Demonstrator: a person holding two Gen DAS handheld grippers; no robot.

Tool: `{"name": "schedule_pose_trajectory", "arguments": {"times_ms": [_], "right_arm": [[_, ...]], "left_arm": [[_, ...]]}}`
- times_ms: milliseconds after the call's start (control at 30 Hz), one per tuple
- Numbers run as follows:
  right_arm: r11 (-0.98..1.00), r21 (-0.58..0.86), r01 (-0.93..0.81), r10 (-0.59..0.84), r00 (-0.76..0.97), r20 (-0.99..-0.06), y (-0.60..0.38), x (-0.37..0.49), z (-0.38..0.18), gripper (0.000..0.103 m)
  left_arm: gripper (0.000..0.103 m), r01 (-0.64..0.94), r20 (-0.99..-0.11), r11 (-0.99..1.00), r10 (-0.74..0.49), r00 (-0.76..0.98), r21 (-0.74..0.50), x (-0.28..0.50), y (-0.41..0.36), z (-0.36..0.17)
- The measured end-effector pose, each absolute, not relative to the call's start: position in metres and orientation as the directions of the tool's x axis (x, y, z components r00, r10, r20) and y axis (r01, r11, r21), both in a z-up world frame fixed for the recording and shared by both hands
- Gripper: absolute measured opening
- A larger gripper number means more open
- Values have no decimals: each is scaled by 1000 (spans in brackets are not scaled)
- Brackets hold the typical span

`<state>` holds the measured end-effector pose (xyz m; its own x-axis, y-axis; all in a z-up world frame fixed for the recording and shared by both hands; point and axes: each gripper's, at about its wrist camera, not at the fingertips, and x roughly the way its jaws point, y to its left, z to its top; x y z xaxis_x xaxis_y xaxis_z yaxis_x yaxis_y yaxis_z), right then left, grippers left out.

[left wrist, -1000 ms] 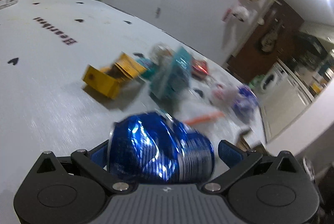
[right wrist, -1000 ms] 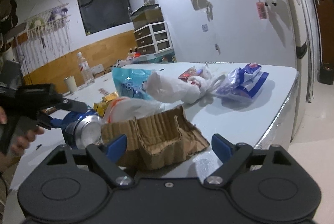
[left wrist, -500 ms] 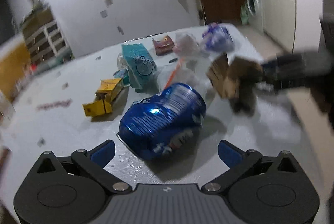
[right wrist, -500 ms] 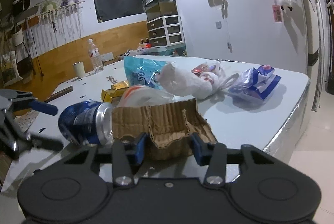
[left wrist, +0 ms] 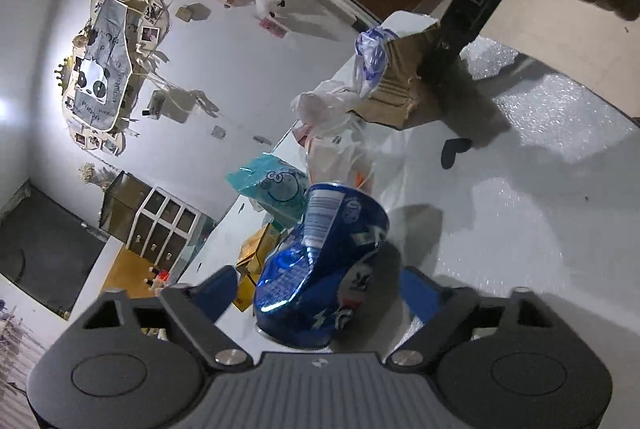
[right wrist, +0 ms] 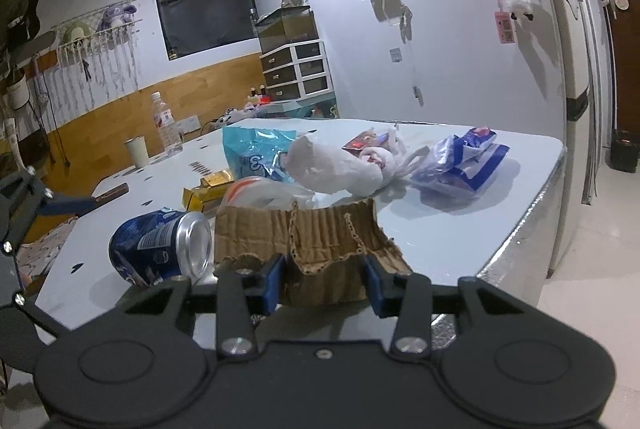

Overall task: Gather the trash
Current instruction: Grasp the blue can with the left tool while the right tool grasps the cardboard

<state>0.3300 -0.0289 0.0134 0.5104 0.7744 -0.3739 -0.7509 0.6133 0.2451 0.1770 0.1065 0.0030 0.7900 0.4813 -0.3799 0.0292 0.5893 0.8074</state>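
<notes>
Cardboard, a torn brown corrugated scrap, sits pinched between the blue pads of the right claw, resting on the white counter. Just left of that claw lies a dented blue aluminium drink can on its side, silver top facing the cardboard. The left claw straddles this can with its jaws closing, a gap showing at each pad. Beyond the right claw sit a crumpled white plastic bag, a teal snack packet, a blue-and-white wrapper and a yellow carton.
</notes>
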Motion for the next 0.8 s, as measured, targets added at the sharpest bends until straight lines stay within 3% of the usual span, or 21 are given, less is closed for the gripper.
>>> {"name": "schedule_pose_trajectory", "arguments": {"times_ms": [133, 367, 500, 667, 800], "right_arm": [[618, 246, -747, 771, 515, -373, -31, 328, 15, 43], [624, 260, -737, 770, 525, -362, -37, 328, 18, 43], [631, 262, -730, 765, 529, -367, -37, 328, 17, 43], [633, 254, -731, 762, 531, -371, -35, 326, 17, 43], [638, 245, -730, 757, 539, -369, -35, 325, 19, 42]], "left_arm": [[64, 18, -346, 528, 529, 775, 849, 191, 96, -9], [52, 46, -340, 463, 576, 744, 885, 210, 104, -17], [40, 84, -369, 458, 579, 727, 885, 225, 114, -19], [40, 55, -370, 488, 579, 726, 871, 233, 126, -16], [40, -13, -399, 614, 528, 749, 789, 225, 131, 3]]}}
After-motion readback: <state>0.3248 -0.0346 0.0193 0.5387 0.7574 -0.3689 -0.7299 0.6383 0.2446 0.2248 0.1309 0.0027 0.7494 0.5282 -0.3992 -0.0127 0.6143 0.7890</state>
